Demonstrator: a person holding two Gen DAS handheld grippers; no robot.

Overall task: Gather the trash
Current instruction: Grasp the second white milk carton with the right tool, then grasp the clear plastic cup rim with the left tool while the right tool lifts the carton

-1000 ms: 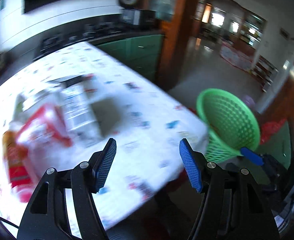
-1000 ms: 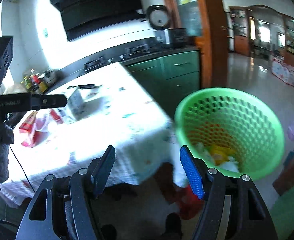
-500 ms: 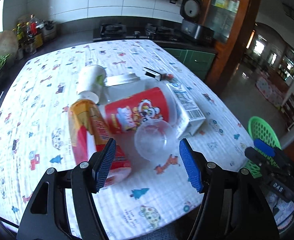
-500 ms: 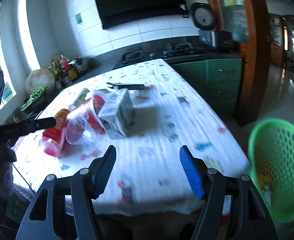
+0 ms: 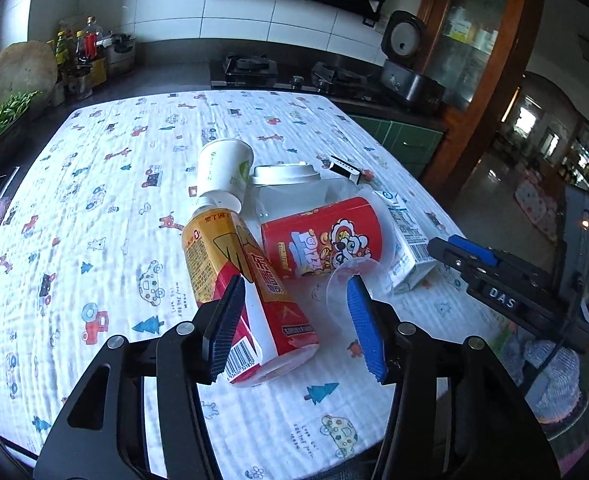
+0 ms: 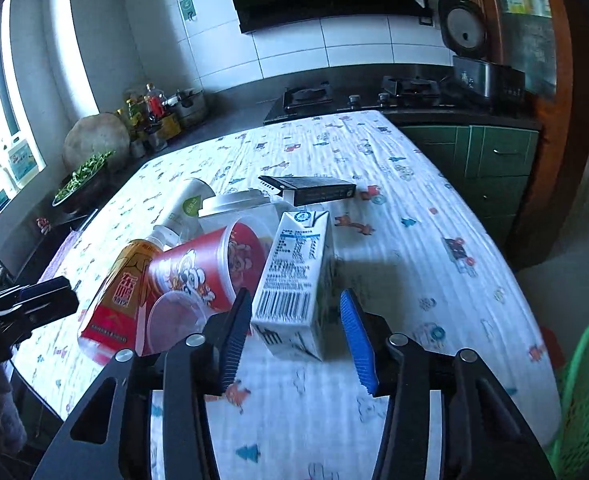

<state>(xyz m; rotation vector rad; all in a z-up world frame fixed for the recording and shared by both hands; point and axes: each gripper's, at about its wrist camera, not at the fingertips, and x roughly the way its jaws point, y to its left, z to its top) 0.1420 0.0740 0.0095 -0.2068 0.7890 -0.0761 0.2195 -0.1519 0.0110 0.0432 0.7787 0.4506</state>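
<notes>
Left wrist view, left to right. The counter [image 5: 94,184], covered by a white cloth with small cartoon prints, is carrying a pile of trash at its middle. A white paper cup [image 5: 224,174] is lying on its side, its base touching the top of a yellow-and-red drink bottle [image 5: 242,276], which is also lying down. The left hand-held gripper [image 5: 294,324] is hovering released, both blue pads apart, with the bottle's lower end showing between them. Just right of the bottle, a red snack cup [image 5: 322,240] is lying on its side, and a clear plastic cup [image 5: 360,276] is resting against it beside the right pad. A white-lidded clear cup [image 5: 286,184] is sitting behind, and a white milk carton [image 5: 408,248] is lying at the right of the pile.

Right wrist view, left to right. The bottle [image 6: 116,292], snack cup [image 6: 202,272] and milk carton [image 6: 298,272] are lying side by side. The right hand-held gripper [image 6: 294,336] is hanging released, its pads on either side of the carton's near end without visibly gripping it. A flat black box [image 6: 310,190] is lying behind the pile. A green mesh basket [image 6: 586,384] is showing at the far right edge, below the counter's edge.
</notes>
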